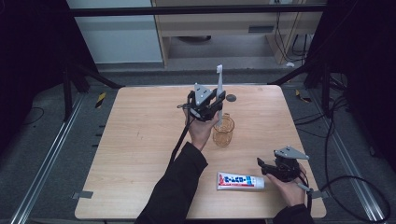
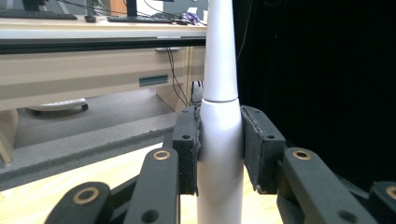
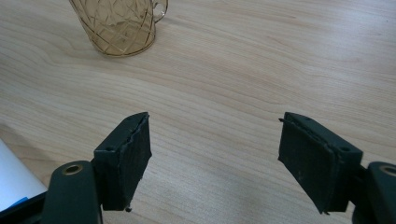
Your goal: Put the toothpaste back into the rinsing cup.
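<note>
Holding toothbrush (image 2: pixel 219 140) upright above amber cup (image 1: pixel 223 130), left jaws clamped; right jaws apart.

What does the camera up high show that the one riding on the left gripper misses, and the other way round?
Only the high view takes in the amber cup, the toothpaste tube, the open right gripper beside the tube, and the toothbrush's bristle head. Only the left gripper view gives the close grip: both pads pressed against the white handle, plus keyboards on a desk behind. Both show the left gripper holding the toothbrush upright, and the wooden table.
</note>
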